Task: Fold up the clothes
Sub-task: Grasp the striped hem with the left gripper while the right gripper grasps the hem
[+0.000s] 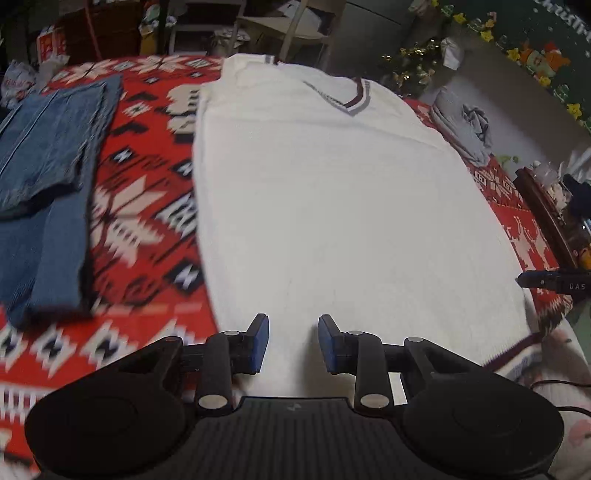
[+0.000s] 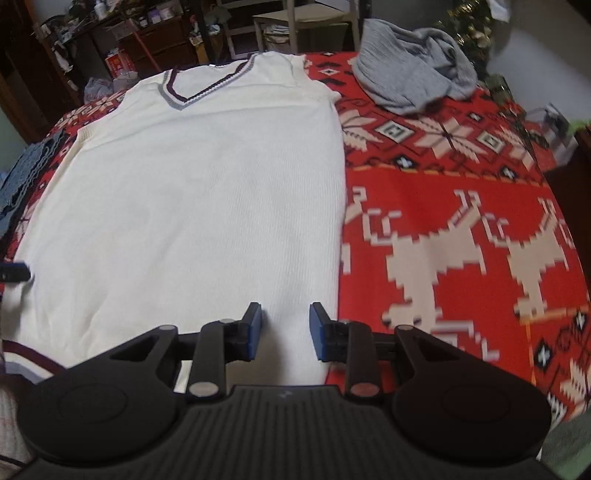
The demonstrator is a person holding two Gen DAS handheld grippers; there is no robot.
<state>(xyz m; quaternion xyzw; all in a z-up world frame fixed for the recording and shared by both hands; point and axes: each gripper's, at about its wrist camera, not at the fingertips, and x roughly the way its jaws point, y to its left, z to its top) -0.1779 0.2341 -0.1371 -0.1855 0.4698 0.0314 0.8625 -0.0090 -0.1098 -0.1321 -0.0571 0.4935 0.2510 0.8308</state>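
A white knit V-neck vest (image 1: 325, 192) with a maroon and grey collar lies flat on the red patterned blanket (image 1: 147, 206), its neck at the far end. It also shows in the right wrist view (image 2: 199, 199). My left gripper (image 1: 293, 343) is open and empty, just above the vest's near hem towards its left side. My right gripper (image 2: 286, 330) is open and empty above the near hem by the vest's right edge. The tip of the right gripper (image 1: 554, 282) shows at the right edge of the left wrist view.
Folded blue jeans (image 1: 48, 192) lie left of the vest. A crumpled grey garment (image 2: 413, 79) lies at the far right on the blanket (image 2: 461, 229). Chairs and cluttered shelves (image 2: 295, 26) stand beyond the far edge. A dark wooden piece (image 1: 546, 214) stands at the right.
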